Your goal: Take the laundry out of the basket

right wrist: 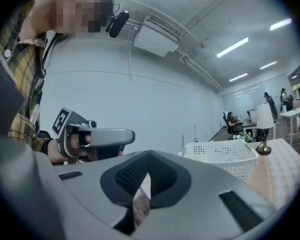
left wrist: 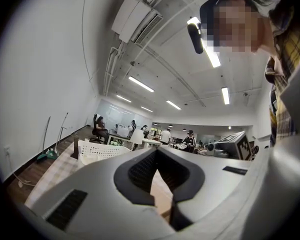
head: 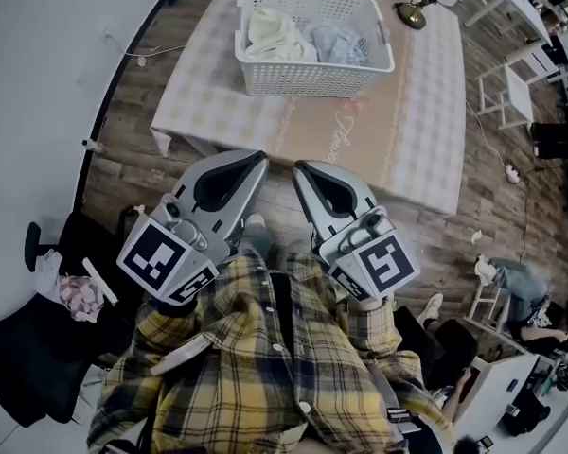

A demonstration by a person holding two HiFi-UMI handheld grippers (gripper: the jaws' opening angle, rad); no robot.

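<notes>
Laundry (head: 279, 38) lies in basket (head: 314, 78) on table (head: 407, 130), at 12 o'clock from both grippers; left gripper (head: 257, 162) and right gripper (head: 301, 169): jaws together, empty; cloth probably light, soft, limp; pinch 1 raised fold.

I hold my left gripper (head: 257, 163) and right gripper (head: 302, 170) level and side by side, tips angled together, jaws closed and empty.

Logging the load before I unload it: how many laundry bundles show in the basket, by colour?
Cream laundry: 1
Grey laundry: 1
Total showing in the basket: 2
</notes>
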